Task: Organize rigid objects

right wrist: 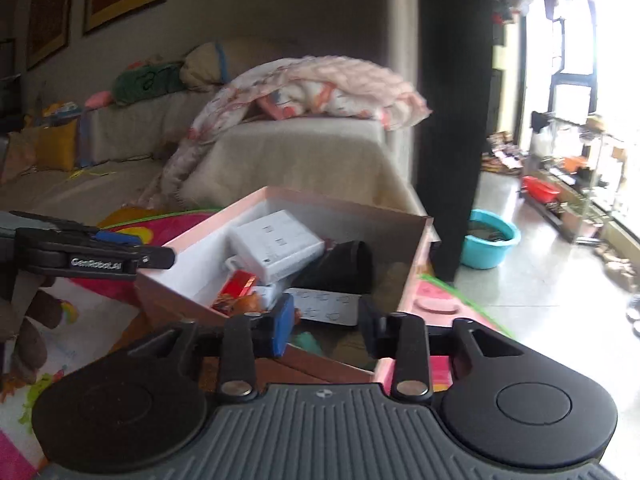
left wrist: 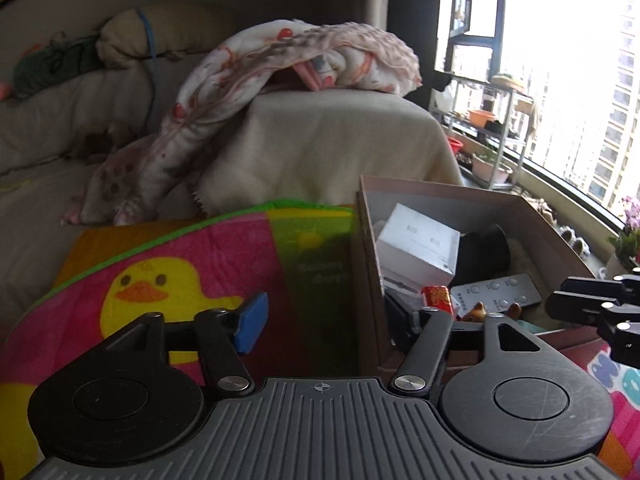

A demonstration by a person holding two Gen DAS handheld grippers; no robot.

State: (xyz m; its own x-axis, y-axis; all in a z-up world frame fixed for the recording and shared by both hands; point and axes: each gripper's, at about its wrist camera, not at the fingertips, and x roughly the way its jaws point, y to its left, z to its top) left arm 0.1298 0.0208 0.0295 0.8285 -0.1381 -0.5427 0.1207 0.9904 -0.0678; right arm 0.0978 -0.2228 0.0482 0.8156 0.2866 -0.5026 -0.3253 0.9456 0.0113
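An open pink cardboard box (left wrist: 444, 190) (right wrist: 352, 210) sits on a colourful play mat. It holds a white box (left wrist: 420, 246) (right wrist: 280, 248), a grey remote (left wrist: 498, 294) (right wrist: 326, 306), a red packet (left wrist: 438, 298) (right wrist: 239, 284), a black object (left wrist: 486, 254) (right wrist: 340, 268) and a small brown figure (left wrist: 478, 312). My left gripper (left wrist: 326, 322) is open and empty, straddling the box's left wall. My right gripper (right wrist: 324, 326) is open and empty at the box's near edge, over the remote. It also shows at the right of the left wrist view (left wrist: 600, 306).
The duck-print play mat (left wrist: 168, 276) (right wrist: 440, 300) covers the floor. A beige sofa (left wrist: 332, 140) (right wrist: 304, 160) with a crumpled blanket (left wrist: 280, 64) stands behind. A teal basin (right wrist: 490, 242) sits on the tiled floor right, near shelves with plants by the window (left wrist: 492, 136).
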